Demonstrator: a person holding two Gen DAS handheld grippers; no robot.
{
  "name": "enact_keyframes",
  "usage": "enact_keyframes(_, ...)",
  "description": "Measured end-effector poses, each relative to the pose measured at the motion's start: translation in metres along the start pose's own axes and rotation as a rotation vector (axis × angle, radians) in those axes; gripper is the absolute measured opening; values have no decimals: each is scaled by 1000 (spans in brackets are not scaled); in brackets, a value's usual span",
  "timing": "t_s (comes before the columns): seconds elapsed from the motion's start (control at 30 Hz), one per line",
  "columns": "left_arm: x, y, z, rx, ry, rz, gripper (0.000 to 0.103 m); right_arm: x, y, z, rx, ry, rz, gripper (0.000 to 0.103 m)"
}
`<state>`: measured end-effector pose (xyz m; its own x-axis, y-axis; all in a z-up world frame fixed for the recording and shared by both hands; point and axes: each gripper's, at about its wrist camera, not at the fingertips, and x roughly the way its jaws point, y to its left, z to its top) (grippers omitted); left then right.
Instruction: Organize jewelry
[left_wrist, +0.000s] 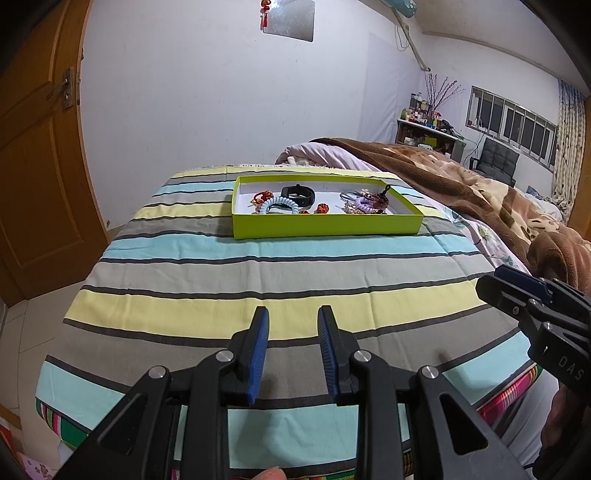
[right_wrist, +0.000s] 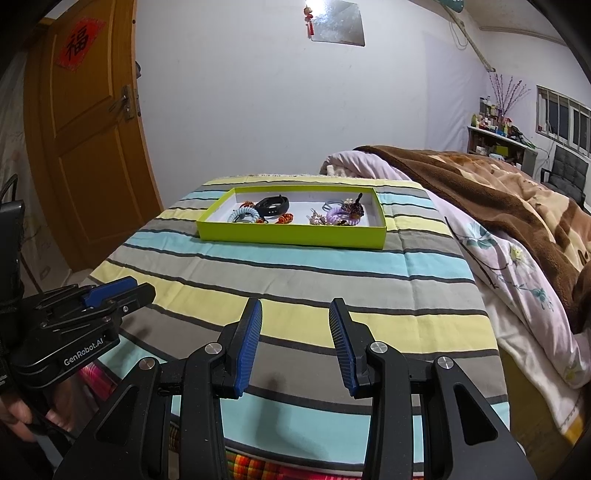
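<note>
Your left gripper (left_wrist: 293, 314) and right gripper (right_wrist: 295, 306) gape empty; one green tray (left_wrist: 325, 225) holds mixed jewelry on the striped bed (left_wrist: 258, 277).

matt cardboard tray (left_wrist: 325, 225), striped cloth bedspread (left_wrist: 258, 273)

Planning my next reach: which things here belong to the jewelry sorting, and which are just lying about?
Job:
green box
blue coil band
black wristband
purple coil band
red charms

Lying about:
brown blanket
floral quilt
striped sheet
</note>
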<state>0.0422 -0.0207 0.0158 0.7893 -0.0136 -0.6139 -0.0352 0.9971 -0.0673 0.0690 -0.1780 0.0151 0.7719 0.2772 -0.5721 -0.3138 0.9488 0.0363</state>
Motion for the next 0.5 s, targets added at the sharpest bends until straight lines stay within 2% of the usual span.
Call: enact_keyframes(0.5, 2, -1, -2, 3, 6, 7, 28, 0, 0, 0, 1, 3, 1, 39)
